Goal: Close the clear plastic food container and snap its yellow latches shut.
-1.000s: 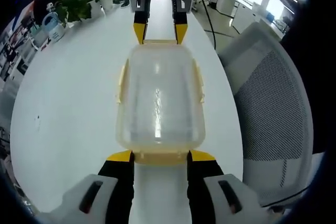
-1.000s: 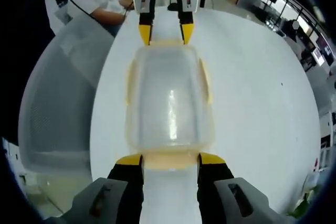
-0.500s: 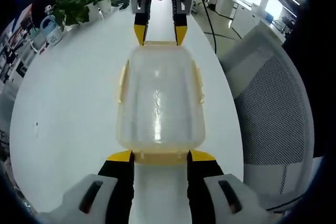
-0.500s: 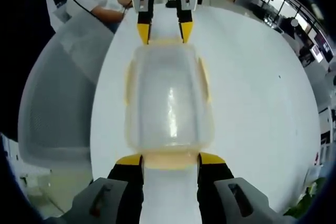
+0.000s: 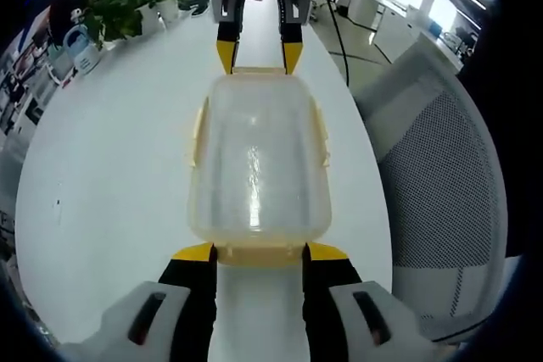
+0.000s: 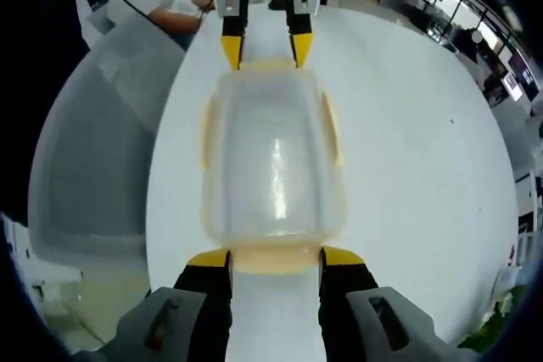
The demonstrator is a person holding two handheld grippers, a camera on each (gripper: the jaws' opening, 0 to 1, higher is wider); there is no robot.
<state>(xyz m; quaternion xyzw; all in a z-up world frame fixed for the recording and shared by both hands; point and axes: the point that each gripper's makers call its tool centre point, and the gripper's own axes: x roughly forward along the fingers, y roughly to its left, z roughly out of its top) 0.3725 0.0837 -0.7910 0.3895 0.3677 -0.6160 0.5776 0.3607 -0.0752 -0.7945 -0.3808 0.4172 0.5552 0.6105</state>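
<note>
The clear plastic container sits lid-on in the middle of the white tabletop, with one tool at each short end. In the left gripper view the left tool has its yellow-tipped jaws spread, one at either side of the near end latch, and the right tool faces it from the far end in the same way. The right gripper view mirrors this: the right tool brackets its own end latch with its jaws apart, and neither tool pinches anything. Over the last second almost nothing has changed; the views have shifted only slightly and the container has not moved, so both tools seem to be holding position or pressing gently inward. The lid looks seated, and the yellow side latches lie close along the long sides, though whether they are snapped shut cannot be told. The end latches are probably the step in hand. A mesh chair stands beside the tabletop.
</note>
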